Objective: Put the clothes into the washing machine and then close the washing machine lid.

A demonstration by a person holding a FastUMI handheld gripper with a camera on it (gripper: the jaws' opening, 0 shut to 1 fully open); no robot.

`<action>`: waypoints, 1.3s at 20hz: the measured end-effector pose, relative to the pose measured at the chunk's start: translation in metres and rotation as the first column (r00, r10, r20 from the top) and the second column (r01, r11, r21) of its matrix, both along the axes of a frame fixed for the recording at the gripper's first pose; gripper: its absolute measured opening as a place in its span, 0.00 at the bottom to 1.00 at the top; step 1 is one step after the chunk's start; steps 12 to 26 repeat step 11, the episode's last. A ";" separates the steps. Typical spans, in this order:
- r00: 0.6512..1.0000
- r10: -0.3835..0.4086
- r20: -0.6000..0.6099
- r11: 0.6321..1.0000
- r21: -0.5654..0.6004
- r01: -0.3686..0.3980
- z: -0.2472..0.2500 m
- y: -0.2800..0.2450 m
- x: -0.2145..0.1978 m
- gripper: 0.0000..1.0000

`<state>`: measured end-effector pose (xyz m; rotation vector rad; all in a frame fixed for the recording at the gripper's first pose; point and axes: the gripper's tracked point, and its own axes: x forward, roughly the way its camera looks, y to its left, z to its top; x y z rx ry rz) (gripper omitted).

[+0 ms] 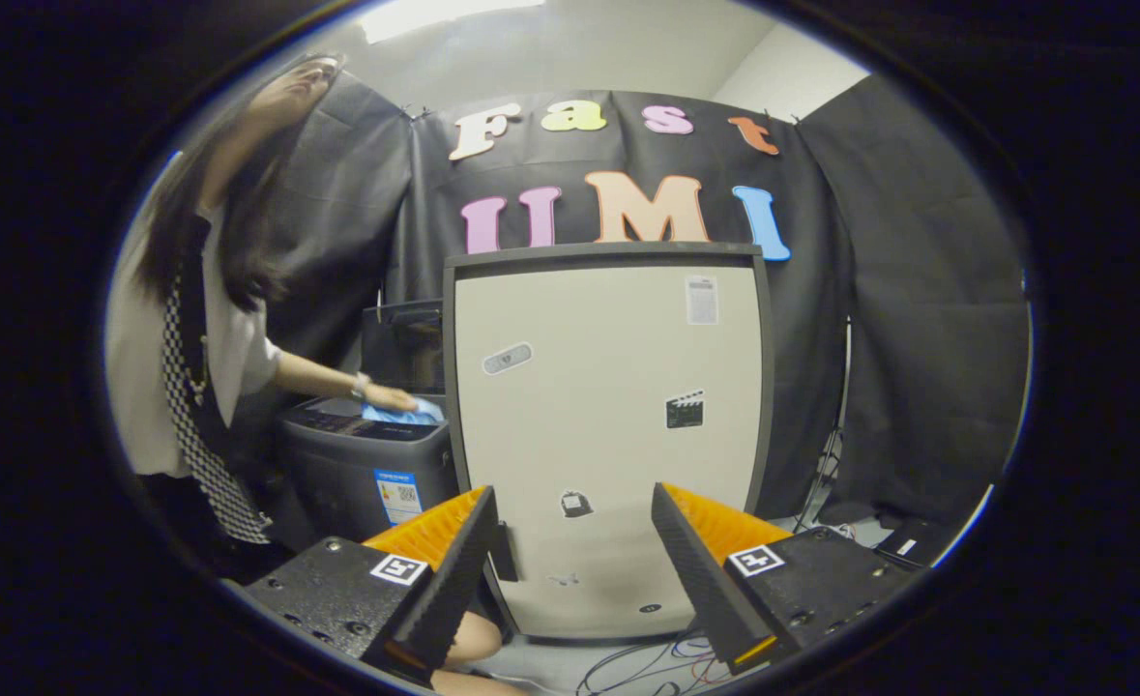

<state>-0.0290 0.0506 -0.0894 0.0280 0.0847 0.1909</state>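
Beyond your jaws (574, 551), off to their left, a crumpled light-blue cloth (403, 414) lies at the top opening of the dark-grey top-loading washing machine (362, 474), its lid (403, 343) raised behind, with a person's hand (388, 397) resting on the cloth. Your jaws stand wide open, gripping nothing, facing a tall beige panel (608, 425).

tall cabinet (608, 425) stands just beyond the spread fingers of the gripper (574, 570), nothing between them. washing machine (362, 464) far left, behind the cabinet's left side. person (202, 329) left of it, hand (388, 396) on cloth (405, 414) at its top. cables (647, 667) on floor near right.
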 end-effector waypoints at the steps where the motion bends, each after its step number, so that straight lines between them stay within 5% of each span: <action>1: 1.000 0.000 0.001 1.000 0.000 0.000 0.000 0.000 0.000 0.97; 26: 1.000 0.002 0.009 1.000 0.001 -0.002 -0.004 0.001 0.008 0.97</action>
